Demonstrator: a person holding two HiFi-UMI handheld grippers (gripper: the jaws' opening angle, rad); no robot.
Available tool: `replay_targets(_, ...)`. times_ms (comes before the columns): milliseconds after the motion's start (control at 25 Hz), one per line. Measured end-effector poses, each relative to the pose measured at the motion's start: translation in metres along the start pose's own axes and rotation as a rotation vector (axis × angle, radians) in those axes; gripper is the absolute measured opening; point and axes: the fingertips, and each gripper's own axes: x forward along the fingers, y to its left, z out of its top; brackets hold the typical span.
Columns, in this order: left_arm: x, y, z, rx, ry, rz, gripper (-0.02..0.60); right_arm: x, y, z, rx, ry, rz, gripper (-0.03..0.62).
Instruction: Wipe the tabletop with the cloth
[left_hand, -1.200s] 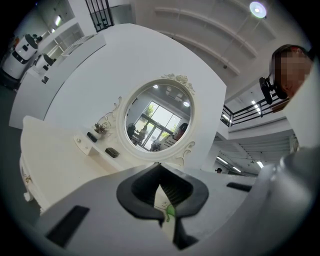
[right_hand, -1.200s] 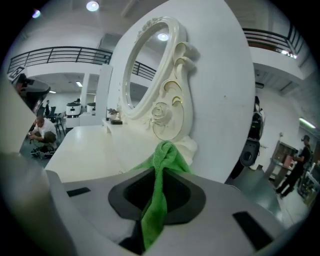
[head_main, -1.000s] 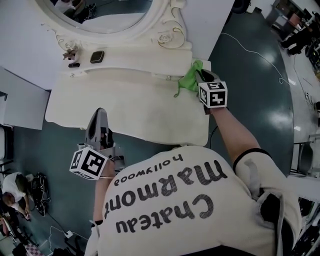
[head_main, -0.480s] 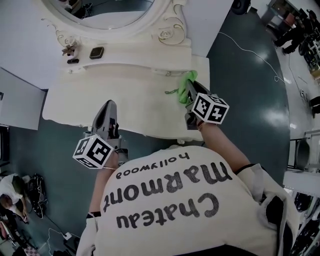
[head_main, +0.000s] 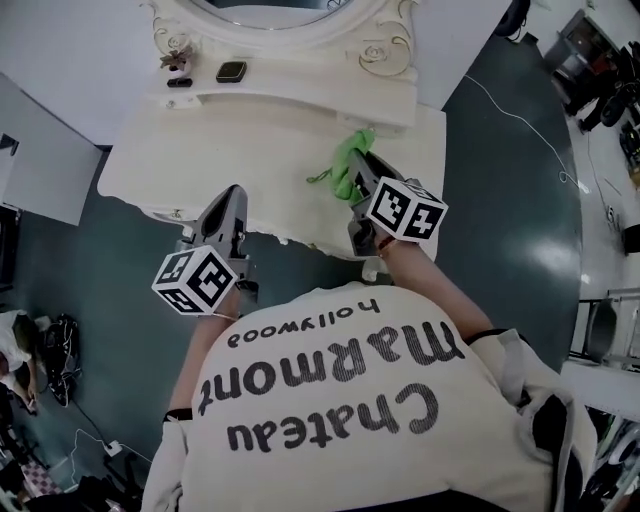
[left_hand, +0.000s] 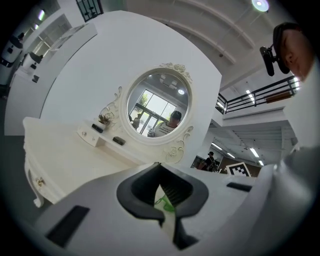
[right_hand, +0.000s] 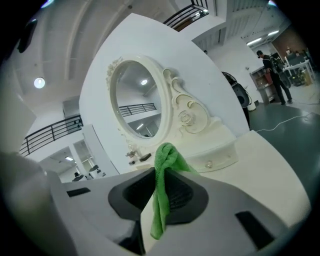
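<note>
OK, the right gripper (head_main: 358, 178) is clamping the green cloth (head_main: 345, 165). Its jaws are pinching a fold, with a bunched knob sticking up past the tips and a tail hanging down between the pads in the right gripper view. The cloth is sitting over the right part of the tabletop (head_main: 200, 160), near the front edge. I can't tell if it's pressing on the surface or riding just above. The gripper is angling down and forward from the person's side, probably to put the bunched end against the top for dragging.

The left gripper (head_main: 231, 198) is hovering at the front edge, left of centre, jaws closed together on nothing. The green showing through the slit is just the cloth further off. It's likely parking out of the wipe path.

Small items (head_main: 231, 71) are sitting on the shelf (head_main: 300, 100) under the mirror (left_hand: 157, 107), well apart from the cloth. My guess is the next pass is heading left across the bare top.
</note>
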Motion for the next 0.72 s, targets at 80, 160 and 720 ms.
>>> replay_targets(80,-0.009,0.005,0.002,0.004,-0.01,0.011,0.008,0.002,0.018,0.003,0.008,-0.014,0.035,0.06)
replay_targets(160,-0.015,0.005,0.004,0.006,-0.019,0.014,0.008,0.0,0.035,0.006,0.016,-0.028,0.074,0.059)
replay_targets(720,-0.016,-0.058,-0.012,0.037,-0.061,0.004,0.008,-0.054,0.049,0.04,-0.144,-0.043,0.187,0.059)
